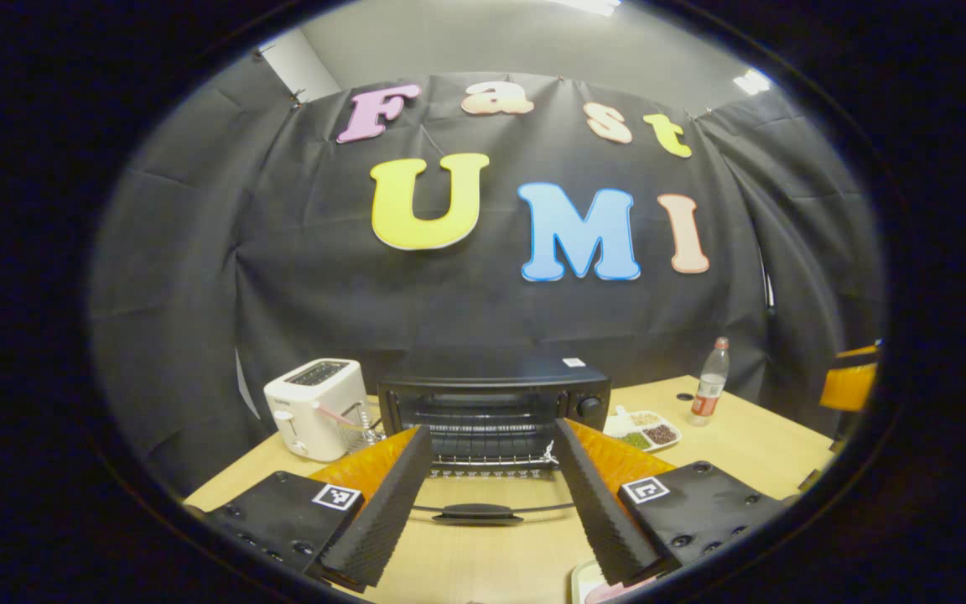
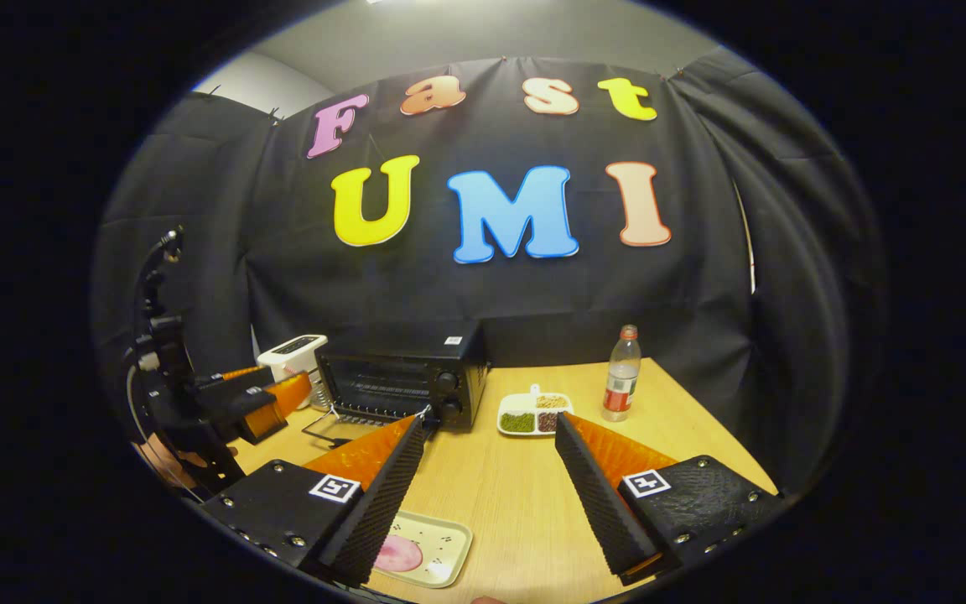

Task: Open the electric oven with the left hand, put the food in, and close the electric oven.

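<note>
Two hand-held grippers (image 1: 491, 503) (image 2: 487, 495) are held released before the oven (image 1: 495, 403), door (image 1: 479, 507) dropped open. The plated food (image 2: 399, 554) could be tipped against that door if carried low.

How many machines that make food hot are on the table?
2. The black oven stands at the table's back with its door open, and the white toaster sits beside it, on its left as seen in the left gripper view. Others could be hidden.

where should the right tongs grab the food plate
Grip the plate by its raised near-right rim, coming in low from the front. It is shallow and lies flat on the table. The pink slice sits toward its left, so that rim is bare. The right tongs are open.
</note>
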The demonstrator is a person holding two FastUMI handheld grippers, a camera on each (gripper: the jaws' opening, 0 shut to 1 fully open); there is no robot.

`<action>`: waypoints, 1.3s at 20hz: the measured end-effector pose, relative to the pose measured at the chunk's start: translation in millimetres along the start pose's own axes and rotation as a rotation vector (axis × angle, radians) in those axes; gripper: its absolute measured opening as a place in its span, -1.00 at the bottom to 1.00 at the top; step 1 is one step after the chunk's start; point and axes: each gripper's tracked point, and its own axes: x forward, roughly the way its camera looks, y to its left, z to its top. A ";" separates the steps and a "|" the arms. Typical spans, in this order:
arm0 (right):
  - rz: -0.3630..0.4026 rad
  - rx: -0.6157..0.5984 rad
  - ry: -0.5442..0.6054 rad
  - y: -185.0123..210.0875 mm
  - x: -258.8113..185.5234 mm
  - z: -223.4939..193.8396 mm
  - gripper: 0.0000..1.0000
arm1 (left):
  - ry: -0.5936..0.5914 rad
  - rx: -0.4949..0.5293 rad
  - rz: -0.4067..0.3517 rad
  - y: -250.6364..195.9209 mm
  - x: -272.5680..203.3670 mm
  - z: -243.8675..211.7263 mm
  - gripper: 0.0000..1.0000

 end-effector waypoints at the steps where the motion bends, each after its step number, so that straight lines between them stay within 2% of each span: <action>1: 0.024 0.012 0.032 3.3 3.3 -9.9 0.97 | -0.018 0.006 0.010 3.5 -8.6 9.7 0.94; 5: 0.124 0.080 0.178 16.0 15.2 -43.3 0.97 | -0.071 0.028 0.046 15.6 -43.0 38.0 0.96; 7: 0.192 0.133 0.295 26.0 17.9 -67.3 0.97 | -0.083 0.029 0.063 20.7 -59.4 45.1 1.00; 10: 0.250 0.209 0.443 34.5 21.2 -99.4 0.97 | -0.084 0.026 0.091 27.4 -78.5 48.0 1.00; 17: 0.319 0.335 0.745 40.0 22.8 -162.7 0.97 | -0.085 0.002 0.145 44.1 -110.6 49.2 1.00; 18: 0.322 0.355 0.779 39.6 24.1 -169.7 0.83 | -0.087 -0.001 0.150 45.3 -113.1 49.1 1.00; 19: 0.320 0.374 0.812 39.5 24.7 -178.0 0.97 | -0.089 0.000 0.156 47.6 -115.3 49.5 1.00; 22: 0.314 0.434 0.916 37.6 23.8 -200.8 0.92 | -0.087 -0.011 0.160 49.4 -117.6 49.8 1.00; 26: 0.288 0.446 1.018 30.8 21.6 -230.2 0.92 | -0.103 -0.056 0.166 53.6 -117.9 56.0 0.97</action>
